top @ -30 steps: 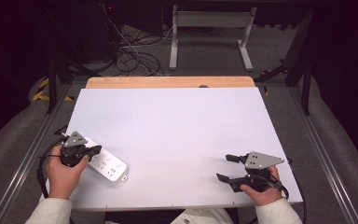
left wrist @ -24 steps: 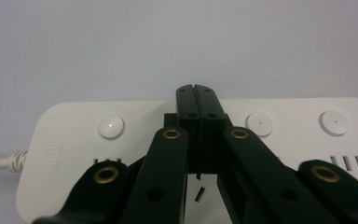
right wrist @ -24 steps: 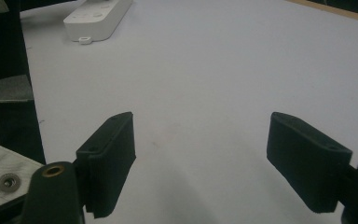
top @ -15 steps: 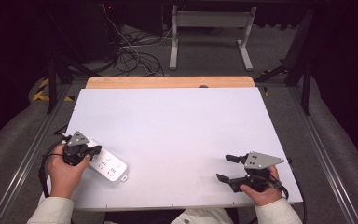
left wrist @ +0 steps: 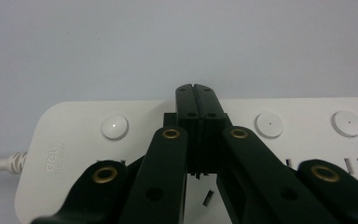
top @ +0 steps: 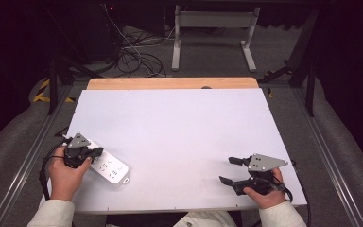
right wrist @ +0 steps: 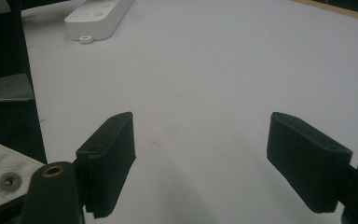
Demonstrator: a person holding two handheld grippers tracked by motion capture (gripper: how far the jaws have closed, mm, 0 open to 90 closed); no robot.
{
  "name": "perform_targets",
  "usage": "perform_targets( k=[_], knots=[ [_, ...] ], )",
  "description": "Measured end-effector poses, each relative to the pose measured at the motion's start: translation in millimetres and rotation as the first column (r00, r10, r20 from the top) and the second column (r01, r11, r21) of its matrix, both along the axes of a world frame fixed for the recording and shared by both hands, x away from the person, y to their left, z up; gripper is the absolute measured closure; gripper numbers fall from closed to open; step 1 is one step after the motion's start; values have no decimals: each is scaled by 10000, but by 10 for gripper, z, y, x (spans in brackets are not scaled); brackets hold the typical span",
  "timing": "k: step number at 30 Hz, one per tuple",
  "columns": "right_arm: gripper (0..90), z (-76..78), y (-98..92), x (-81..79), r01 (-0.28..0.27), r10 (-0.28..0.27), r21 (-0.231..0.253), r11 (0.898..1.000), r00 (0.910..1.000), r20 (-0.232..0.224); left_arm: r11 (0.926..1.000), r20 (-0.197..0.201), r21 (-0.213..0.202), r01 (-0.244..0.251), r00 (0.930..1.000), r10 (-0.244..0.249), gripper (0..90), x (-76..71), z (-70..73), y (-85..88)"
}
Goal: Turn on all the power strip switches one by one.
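White power strip (top: pixel 108 167) lies flat near the front-left corner of the desk (top: pixel 179 132), its long axis angled toward the front edge, cord end toward the left edge. Left gripper (top: pixel 92 155) sits over the strip's top face, jaws pressed together with nothing between them, tips above the row of round buttons (left wrist: pixel 114 126). Right gripper (top: pixel 230 170) rests near the front-right corner, well apart from the strip, jaws spread wide over bare desk surface.

The left gripper (top: pixel 94 153) sits low at the person's left, jaws pressed together. The right gripper (top: pixel 230 170) rests at the right, jaws spread wide, nothing between them.
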State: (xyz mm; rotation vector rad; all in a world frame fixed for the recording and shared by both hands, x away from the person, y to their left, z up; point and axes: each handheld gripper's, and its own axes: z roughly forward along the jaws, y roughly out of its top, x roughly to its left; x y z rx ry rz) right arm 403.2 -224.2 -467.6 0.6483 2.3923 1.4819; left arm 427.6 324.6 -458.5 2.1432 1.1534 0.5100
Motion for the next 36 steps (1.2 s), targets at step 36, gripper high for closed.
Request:
perform_targets(
  k=[36],
  knots=[
    [238,-2,17,-10,-32,31,-47,10000,10000,-10,9992,-345,-123,-385,9987,381,900,10,-16,-22]
  ],
)
